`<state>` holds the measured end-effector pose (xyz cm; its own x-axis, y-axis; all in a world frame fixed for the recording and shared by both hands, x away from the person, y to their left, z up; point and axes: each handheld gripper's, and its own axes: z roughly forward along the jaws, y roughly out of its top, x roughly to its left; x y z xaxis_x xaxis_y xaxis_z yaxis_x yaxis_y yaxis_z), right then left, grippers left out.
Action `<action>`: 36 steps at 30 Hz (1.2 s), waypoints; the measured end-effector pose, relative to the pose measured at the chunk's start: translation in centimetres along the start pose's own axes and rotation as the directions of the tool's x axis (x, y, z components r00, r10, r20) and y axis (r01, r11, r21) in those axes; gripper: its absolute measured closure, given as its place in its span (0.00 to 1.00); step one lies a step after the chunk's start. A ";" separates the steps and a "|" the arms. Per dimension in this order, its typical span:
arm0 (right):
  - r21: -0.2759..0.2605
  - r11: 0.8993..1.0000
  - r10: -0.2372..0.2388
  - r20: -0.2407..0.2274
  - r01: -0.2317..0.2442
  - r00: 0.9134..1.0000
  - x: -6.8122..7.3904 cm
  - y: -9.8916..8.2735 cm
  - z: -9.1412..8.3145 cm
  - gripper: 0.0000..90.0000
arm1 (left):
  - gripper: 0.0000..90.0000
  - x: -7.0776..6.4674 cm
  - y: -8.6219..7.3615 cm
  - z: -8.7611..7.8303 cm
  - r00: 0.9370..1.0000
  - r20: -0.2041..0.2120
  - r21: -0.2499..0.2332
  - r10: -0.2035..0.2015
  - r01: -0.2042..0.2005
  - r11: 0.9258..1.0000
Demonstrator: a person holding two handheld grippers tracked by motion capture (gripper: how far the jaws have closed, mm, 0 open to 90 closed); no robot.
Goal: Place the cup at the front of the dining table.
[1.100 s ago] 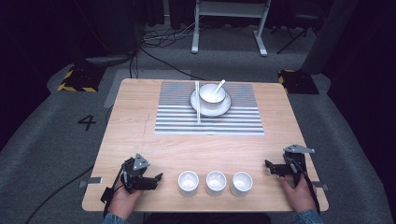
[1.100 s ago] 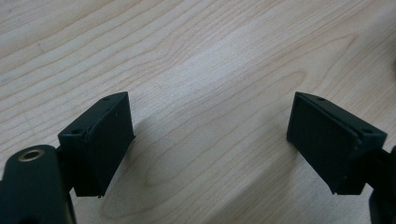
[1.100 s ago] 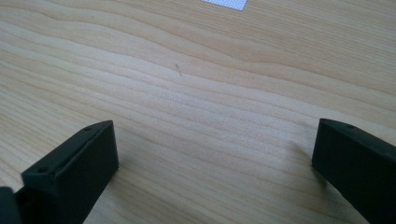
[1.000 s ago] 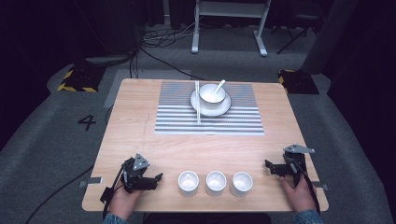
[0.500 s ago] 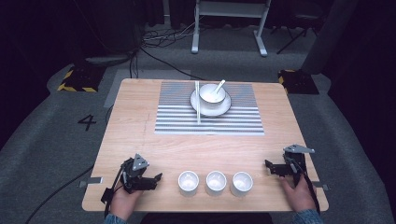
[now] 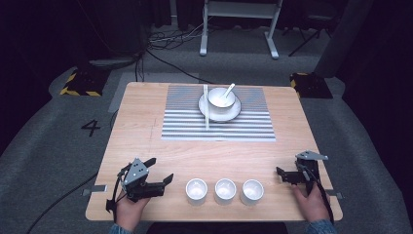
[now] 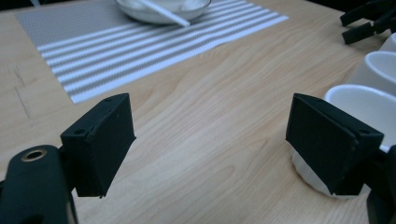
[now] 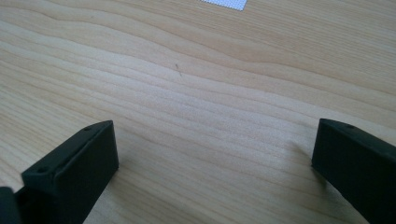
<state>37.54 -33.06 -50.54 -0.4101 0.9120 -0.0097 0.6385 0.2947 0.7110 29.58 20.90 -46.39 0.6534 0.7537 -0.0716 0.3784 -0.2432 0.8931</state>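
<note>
Far end of the wooden table [image 6: 146,122] has a grey striped placemat [image 6: 185,124] with a white plate [image 6: 233,113] on it, a bowl [image 6: 217,97] on the plate and a white spoon [image 6: 227,90] leaning in the bowl, handle pointing up and away to the right. A pair of white chopsticks [image 6: 206,109] lies just left of the plate, long axis running straight away from the person. None of that sits between the grippers and the cups; the wood there is bare.

The three little cups are plain white, round, open side up, and look empty, though the high view is a bit too small to be sure. They stand in a row along the near edge, the row running left to right: left cup [image 6: 196,190], middle cup [image 6: 225,190], right cup [image 6: 252,191], close together but apart.

Left gripper [image 6: 161,171] rests on the table just left of the left cup, jaws spread wide and aimed at it; in the left gripper view that cup [image 7: 359,100] sits right behind the right-hand jaw. Right gripper [image 6: 284,176] rests near the right cup, jaws also wide, holding nothing, over bare wood.
</note>
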 end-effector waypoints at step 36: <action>0.000 1.000 0.000 0.000 0.000 1.000 0.0 0.0 0.0 0.00 | 0.17 -6.3 3.1 -0.1 0.978 0.172 -0.027 0.116 -0.113 0.993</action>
<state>37.53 -33.06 -50.54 -0.4100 0.9120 -0.0098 0.6385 0.2947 0.7109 26.64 15.46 -43.09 0.7957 0.6042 -0.0431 0.2846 -0.3101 0.9071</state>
